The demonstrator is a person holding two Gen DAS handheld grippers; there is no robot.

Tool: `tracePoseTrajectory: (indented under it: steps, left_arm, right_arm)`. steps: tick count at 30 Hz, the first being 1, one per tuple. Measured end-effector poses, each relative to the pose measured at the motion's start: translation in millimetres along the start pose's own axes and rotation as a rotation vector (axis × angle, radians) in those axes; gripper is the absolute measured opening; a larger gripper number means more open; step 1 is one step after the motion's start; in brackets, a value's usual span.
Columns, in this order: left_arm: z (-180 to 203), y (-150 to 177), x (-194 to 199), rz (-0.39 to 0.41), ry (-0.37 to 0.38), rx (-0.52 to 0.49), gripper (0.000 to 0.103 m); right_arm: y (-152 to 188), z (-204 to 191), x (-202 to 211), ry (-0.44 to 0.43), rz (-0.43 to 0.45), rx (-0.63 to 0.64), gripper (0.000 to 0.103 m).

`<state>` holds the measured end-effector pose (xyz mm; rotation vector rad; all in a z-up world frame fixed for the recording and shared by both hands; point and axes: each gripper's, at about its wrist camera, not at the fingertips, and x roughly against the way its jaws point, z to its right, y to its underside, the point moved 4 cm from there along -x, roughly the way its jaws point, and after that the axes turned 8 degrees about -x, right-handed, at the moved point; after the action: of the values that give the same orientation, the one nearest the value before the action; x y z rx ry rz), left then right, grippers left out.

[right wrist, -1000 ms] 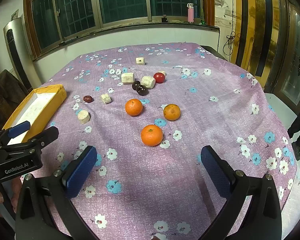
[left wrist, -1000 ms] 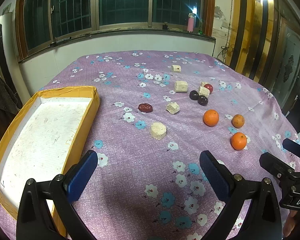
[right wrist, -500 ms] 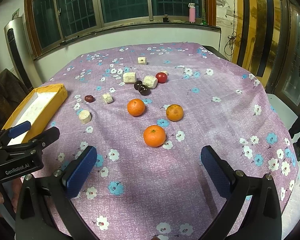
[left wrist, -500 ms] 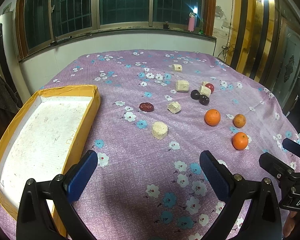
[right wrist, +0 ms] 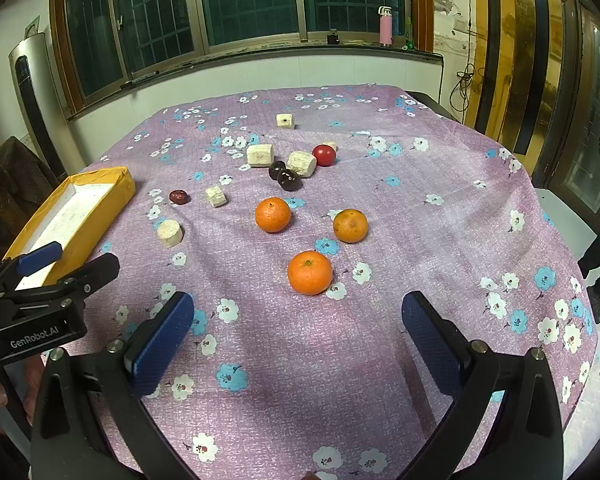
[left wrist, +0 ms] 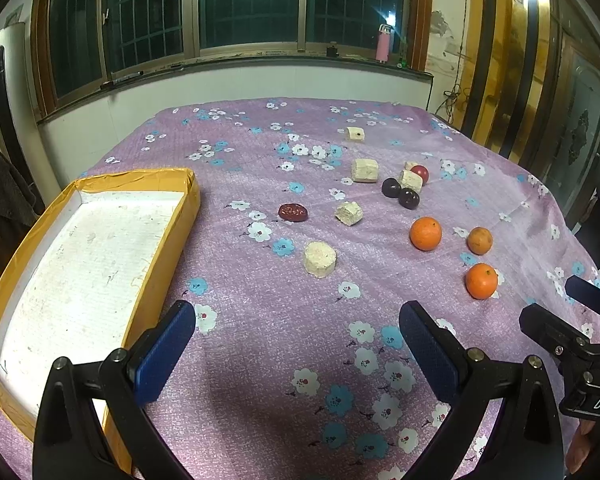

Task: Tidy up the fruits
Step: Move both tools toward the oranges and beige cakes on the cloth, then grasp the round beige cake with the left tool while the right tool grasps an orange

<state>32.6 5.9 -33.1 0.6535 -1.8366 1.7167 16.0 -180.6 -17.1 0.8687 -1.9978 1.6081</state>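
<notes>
Three oranges lie on the purple flowered cloth: the nearest orange (right wrist: 310, 272), a left one (right wrist: 273, 214) and a duller right one (right wrist: 350, 225). Behind them are two dark plums (right wrist: 289, 179), a red fruit (right wrist: 323, 155) and a dark red date (right wrist: 178, 196). My right gripper (right wrist: 296, 344) is open and empty, just short of the nearest orange. My left gripper (left wrist: 298, 350) is open and empty, beside the yellow tray (left wrist: 180, 216), whose white inside is bare. The oranges also show in the left wrist view (left wrist: 481, 281).
Several pale foam blocks lie among the fruit, such as a round one (left wrist: 319, 259) and a cube (right wrist: 285, 121). The table's right edge (right wrist: 580, 264) drops to the floor. A pink bottle (right wrist: 385, 26) stands on the windowsill.
Both grippers have moved slightly forward over the table; the fruit sits a little lower and nearer in both views. Nothing was picked up or moved.
</notes>
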Motion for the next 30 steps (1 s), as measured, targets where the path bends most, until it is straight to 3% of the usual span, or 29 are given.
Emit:
tracePoseTrajectory:
  steps: [8, 16, 20, 25, 27, 28, 30]
  left_arm:
    - [1.2, 0.5, -0.5, 0.010, 0.027, 0.033, 0.102]
    - [-15.7, 6.0, -9.7, -0.007, -0.044, 0.000, 0.094]
    - [-19.7, 3.0, -17.7, 0.023, -0.054, 0.004, 0.094]
    - [-13.3, -10.5, -31.8, 0.049, -0.056, -0.031, 0.092]
    - [-6.1, -18.9, -41.5, 0.047, -0.032, -0.032, 0.091]
    - [-3.4, -23.6, -47.2, 0.042, -0.030, -0.035, 0.090]
    - [2.2, -29.9, -61.4, 0.008, -0.011, -0.031, 0.082]
  right_arm:
    - [1.1, 0.1, -2.8, -0.004, -0.004, -0.002, 0.103]
    - [4.6, 4.3, -9.2, -0.005, -0.021, 0.005, 0.099]
    - [-0.4, 6.6, -26.0, 0.004, -0.059, 0.009, 0.085]
    - [-11.3, 0.5, -56.9, 0.024, -0.113, 0.030, 0.077]
    - [-12.4, 0.8, -69.4, 0.039, -0.146, 0.032, 0.056]
    - [-12.0, 2.4, -75.0, 0.027, -0.167, 0.019, 0.035]
    - [-12.0, 6.4, -77.9, 0.007, -0.167, -0.004, 0.036]
